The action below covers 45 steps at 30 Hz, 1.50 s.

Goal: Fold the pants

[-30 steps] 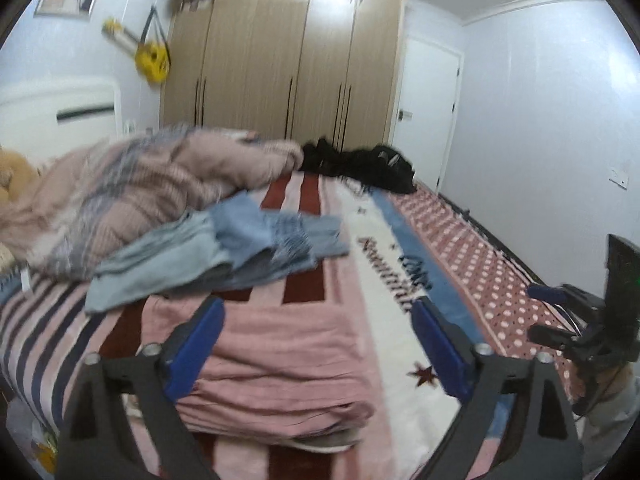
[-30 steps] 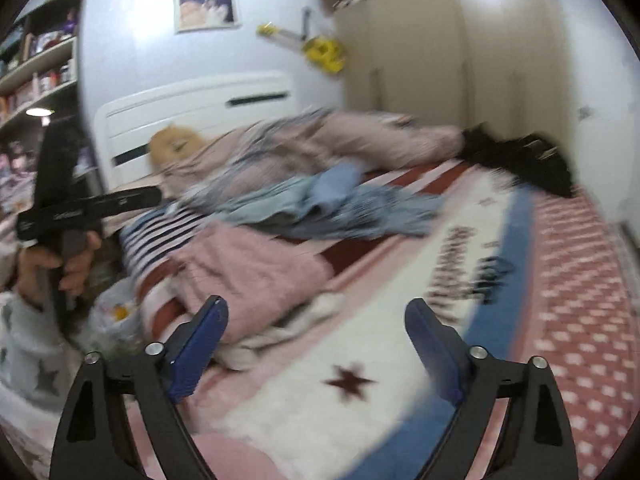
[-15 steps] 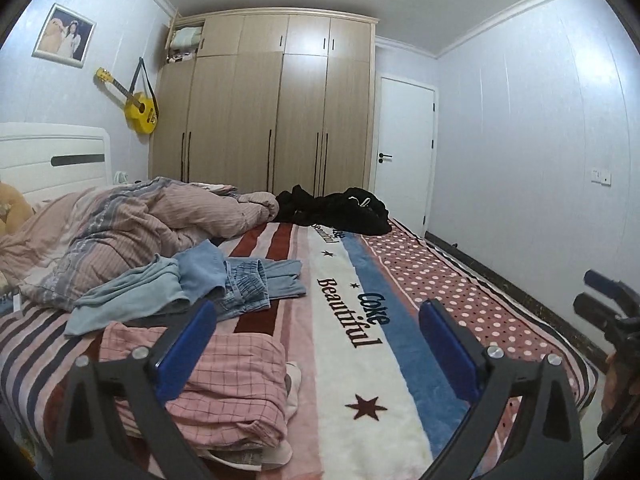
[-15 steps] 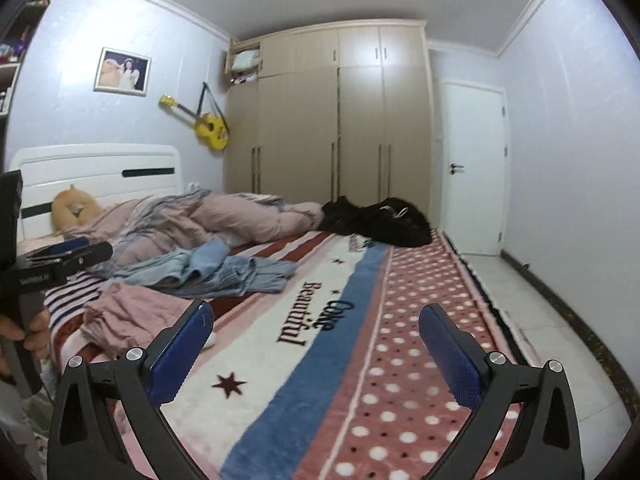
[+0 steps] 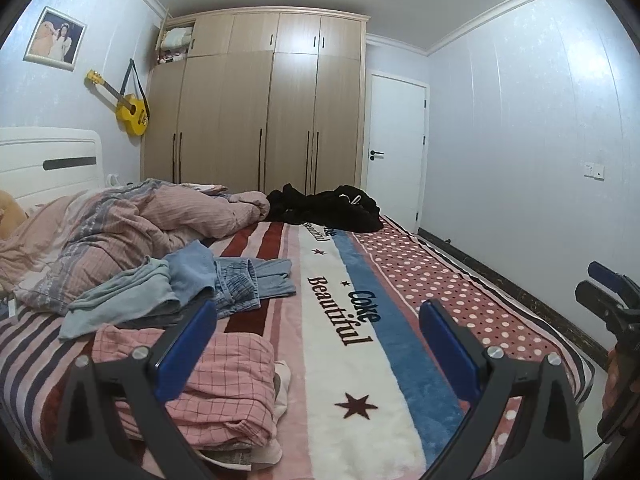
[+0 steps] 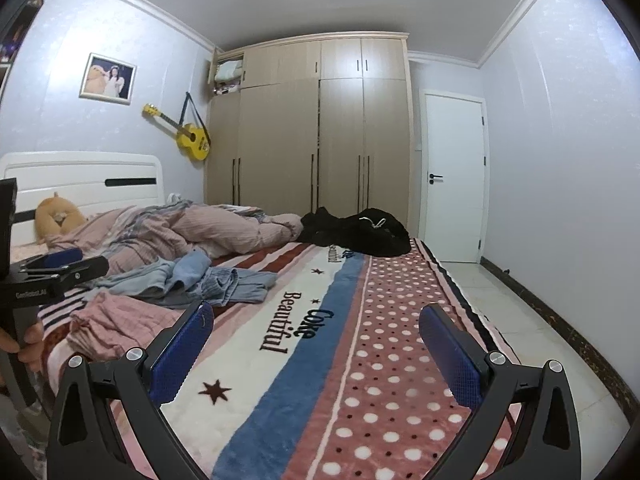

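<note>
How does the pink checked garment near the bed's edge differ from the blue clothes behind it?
The pink checked garment lies folded in a compact stack; the blue clothes lie loose and crumpled, spread wide. The pink one sits nearest the left gripper; the blue ones lie farther back, against the rumpled duvet. Both rest on the striped blanket, untouched by either open gripper.

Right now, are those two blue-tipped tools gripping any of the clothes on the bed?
No. The left hand-held gripper and right hand-held gripper are both open and empty, above the bed.

Pale walls (image 6: 552, 140), beige wardrobe (image 6: 320, 128), white door (image 6: 454, 176), white headboard (image 6: 84, 178), tiled floor (image 6: 516, 320).
</note>
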{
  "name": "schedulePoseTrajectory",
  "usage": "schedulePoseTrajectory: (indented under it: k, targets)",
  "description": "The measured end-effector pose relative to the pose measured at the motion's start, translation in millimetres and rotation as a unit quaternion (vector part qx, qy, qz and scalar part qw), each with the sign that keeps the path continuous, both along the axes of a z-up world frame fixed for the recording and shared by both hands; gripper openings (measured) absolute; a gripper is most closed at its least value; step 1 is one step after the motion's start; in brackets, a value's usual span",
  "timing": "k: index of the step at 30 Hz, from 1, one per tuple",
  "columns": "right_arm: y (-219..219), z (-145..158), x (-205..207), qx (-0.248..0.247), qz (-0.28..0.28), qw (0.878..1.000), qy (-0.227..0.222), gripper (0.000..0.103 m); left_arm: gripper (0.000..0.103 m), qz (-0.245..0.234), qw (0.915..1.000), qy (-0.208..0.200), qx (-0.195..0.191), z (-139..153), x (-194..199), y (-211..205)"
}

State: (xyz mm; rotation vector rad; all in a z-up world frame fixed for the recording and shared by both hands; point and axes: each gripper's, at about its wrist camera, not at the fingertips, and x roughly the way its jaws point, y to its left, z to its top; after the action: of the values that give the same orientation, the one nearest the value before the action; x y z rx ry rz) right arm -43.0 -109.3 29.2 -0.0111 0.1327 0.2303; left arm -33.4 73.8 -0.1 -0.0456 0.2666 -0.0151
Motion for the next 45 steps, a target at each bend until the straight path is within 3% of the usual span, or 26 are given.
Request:
schedulePoseTrajectory:
  k: [45]
  targets:
    - [-8.4,5.0,-4.7,0.005,-0.007,1.000,0.000,0.103,0.100,0.009,0.9999,0.005,-0.004,-4.8,2.9,-4.8]
